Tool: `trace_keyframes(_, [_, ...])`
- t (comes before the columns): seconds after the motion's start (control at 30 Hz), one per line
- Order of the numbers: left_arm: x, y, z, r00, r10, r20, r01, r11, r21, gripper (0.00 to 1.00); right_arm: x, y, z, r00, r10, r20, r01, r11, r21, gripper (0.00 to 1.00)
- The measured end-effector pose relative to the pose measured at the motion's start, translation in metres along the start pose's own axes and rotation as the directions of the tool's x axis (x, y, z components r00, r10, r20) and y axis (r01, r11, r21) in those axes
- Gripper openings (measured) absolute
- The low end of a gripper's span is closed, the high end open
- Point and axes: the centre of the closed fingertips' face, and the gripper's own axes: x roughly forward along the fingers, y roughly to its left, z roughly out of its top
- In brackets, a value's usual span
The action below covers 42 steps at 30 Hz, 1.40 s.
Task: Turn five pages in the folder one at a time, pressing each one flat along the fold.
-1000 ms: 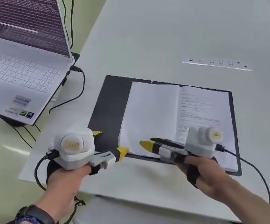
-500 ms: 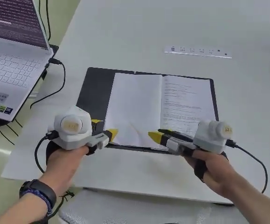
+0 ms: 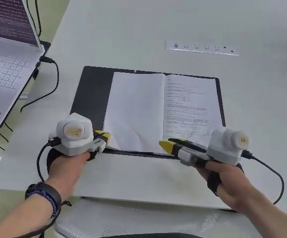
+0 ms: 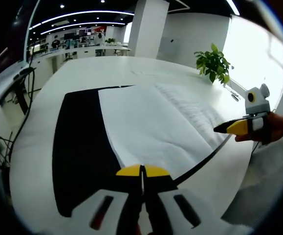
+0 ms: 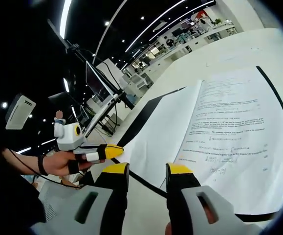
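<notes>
Shifted to the fold [image 3: 163, 109], spread right hand-held gripper [image 3: 165, 146] seems poised for a page [image 3: 193, 106]; left hand-held gripper [image 3: 103, 135] waits pressed together.

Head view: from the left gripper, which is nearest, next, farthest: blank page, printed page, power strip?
1. Blank page, right beside the left gripper.
2. Printed page, across the fold, rightward.
3. Power strip, past the folder's far edge.

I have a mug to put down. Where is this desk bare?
Bare table lies beyond the folder up to the socket strip, and right of the folder. Crowded: the laptop and cables at left, the left hand-held gripper and right hand-held gripper at the folder's near edge.
</notes>
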Motion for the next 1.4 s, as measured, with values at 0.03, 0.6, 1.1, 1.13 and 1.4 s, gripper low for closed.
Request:
trace_keyframes(0.03, [0.0,-0.001,-0.001,1.0,-0.003,-0.001,0.003,1.0,-0.007,0.0,0.0,-0.001,0.0,1.0,-0.001,0.002,0.001,1.0,0.006,0.28])
trace_keyframes(0.6, [0.007,-0.001,-0.016,0.9989,-0.019,-0.042,0.018,1.0,-0.019,0.0,0.013,-0.007,0.016,0.9999,0.009,-0.006,-0.01,1.0,-0.016,0.21])
trace_keyframes(1.1, [0.009,0.002,-0.023,0.9967,-0.008,-0.081,0.006,1.0,-0.027,0.0,0.041,-0.033,0.073,0.9964,-0.017,0.083,0.017,1.0,0.002,0.11])
trace_keyframes(1.13, [0.01,0.003,-0.023,0.9966,-0.009,-0.082,0.007,1.0,-0.023,0.0,0.044,-0.038,0.074,0.9958,-0.027,0.087,0.026,1.0,0.011,0.1])
trace_keyframes(1.4, [0.013,0.006,-0.027,0.9963,-0.005,-0.086,-0.001,0.998,-0.062,0.0,0.064,-0.06,0.081,0.9933,-0.066,0.095,0.058,0.995,0.084,0.05])
